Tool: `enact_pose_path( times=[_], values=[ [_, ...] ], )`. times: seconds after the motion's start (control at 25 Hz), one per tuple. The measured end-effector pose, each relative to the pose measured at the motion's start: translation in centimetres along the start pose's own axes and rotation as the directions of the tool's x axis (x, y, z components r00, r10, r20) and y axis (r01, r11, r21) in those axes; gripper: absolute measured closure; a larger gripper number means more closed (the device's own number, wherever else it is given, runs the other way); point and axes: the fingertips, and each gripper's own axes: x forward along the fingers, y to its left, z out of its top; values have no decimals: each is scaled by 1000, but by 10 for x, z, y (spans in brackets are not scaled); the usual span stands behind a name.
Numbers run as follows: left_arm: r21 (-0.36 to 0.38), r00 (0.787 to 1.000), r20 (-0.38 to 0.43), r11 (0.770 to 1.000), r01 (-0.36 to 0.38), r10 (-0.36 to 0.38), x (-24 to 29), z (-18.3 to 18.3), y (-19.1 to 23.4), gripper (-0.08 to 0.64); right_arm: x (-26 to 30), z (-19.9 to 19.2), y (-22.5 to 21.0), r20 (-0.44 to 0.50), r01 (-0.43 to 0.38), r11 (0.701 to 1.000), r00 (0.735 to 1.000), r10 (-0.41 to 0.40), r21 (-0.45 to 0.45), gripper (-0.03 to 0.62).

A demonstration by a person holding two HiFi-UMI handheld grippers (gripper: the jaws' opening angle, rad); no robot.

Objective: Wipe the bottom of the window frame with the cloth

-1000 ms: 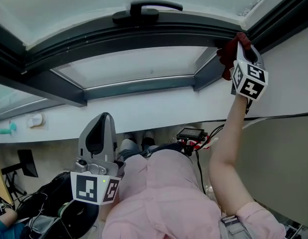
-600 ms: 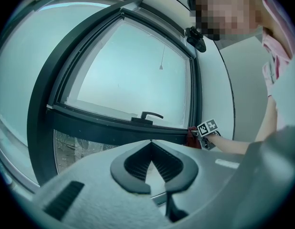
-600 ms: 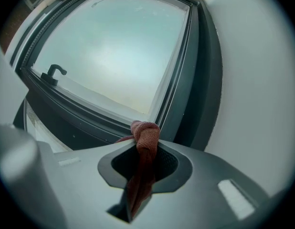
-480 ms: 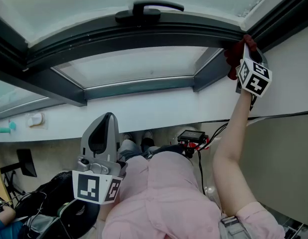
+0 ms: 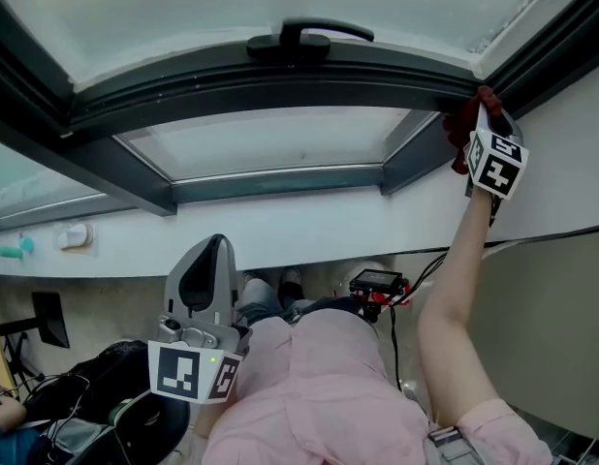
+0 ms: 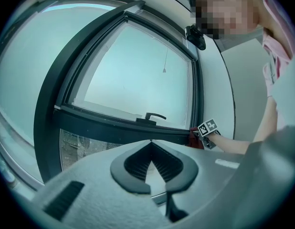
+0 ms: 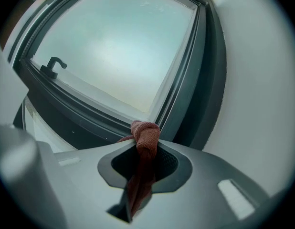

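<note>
Right gripper view: right gripper (image 7: 147, 147) pinching red cloth (image 7: 145, 131) at window frame (image 7: 90, 112) lower corner. Left gripper (image 6: 150, 144) pressed together, empty.

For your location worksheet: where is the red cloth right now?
In the head view's upper right, the cloth is clamped in the right gripper at the window frame's corner.

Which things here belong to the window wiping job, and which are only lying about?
For the job:
- dark red cloth, pinched in the right gripper
- dark grey window frame

Lying about:
- left gripper, shut and empty
- black box with red wires
- small white fitting on the wall
</note>
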Motion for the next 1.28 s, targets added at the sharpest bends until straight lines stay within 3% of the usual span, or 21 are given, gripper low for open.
enact_pose_path(
  times=[0.08, 0.2, 0.36, 0.48, 0.68, 0.96, 1.08, 1.28],
  values=[
    [-3, 1000, 0, 1000, -3, 3, -3, 2, 6, 565, -13, 9, 6, 12, 16, 1000, 1000, -16, -23, 529],
    [-5, 1000, 5, 1000, -1, 1, -6, 9, 19, 565, -50, 38, 34, 125, -17, 999, 992, 12, 39, 529],
    [0, 1000, 3, 1000, 6, -6, -8, 23, 37, 565, -98, 78, 108, 290, -200, 962, 946, 142, 183, 529],
    [8, 1000, -2, 1000, 15, -15, -7, 32, 49, 565, -118, 97, 174, 338, -335, 923, 905, 260, 187, 529],
    [5, 999, -15, 1000, 30, -30, -10, 35, 63, 565, -129, 108, 272, 309, -474, 875, 850, 427, 96, 529],
    [2, 1000, -13, 1000, 9, -9, -20, 36, 89, 565, -136, 107, 360, 268, -581, 813, 789, 552, 36, 529],
    [8, 1000, -11, 1000, -13, 13, -26, 37, 99, 565, -130, 99, 382, 235, -599, 800, 781, 578, 26, 529],
    [16, 999, 2, 999, -43, 43, -33, 41, 112, 565, -111, 97, 398, 214, -593, 804, 792, 572, 44, 529]
  ],
)
